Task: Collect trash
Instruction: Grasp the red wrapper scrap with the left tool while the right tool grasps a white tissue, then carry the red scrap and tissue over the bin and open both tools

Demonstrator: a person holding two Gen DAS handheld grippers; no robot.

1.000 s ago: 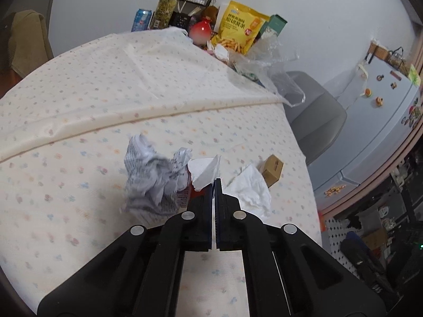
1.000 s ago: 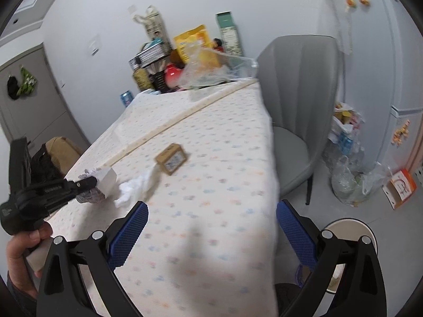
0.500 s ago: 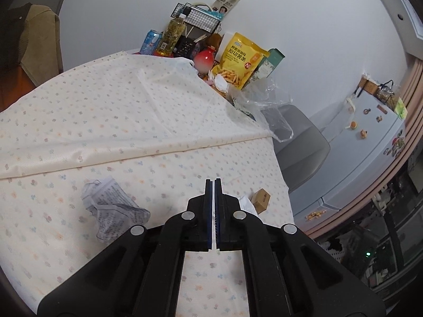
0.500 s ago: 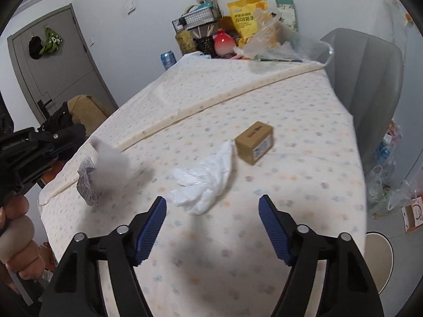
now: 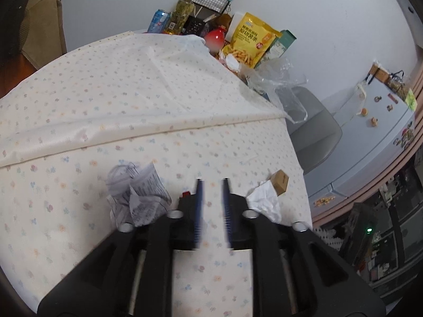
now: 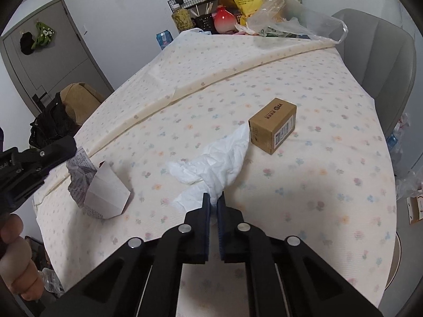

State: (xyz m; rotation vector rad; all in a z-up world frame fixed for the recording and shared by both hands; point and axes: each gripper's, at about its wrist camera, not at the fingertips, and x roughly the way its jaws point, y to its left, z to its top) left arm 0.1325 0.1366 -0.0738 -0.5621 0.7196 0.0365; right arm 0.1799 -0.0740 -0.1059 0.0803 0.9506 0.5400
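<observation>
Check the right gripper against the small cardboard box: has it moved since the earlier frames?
Yes. The right gripper has advanced toward the cardboard box, which sits on the table, and closed from wide open onto the white tissue beside it.

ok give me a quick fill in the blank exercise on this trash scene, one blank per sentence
1. The right gripper is shut on the white ____.
2. The far end of the tissue touches the brown ____ box.
3. The left gripper holds nothing; its fingers stand ____.
4. The crumpled newspaper lies on the ____-patterned tablecloth.

Missing words: tissue; cardboard; open; flower
</observation>
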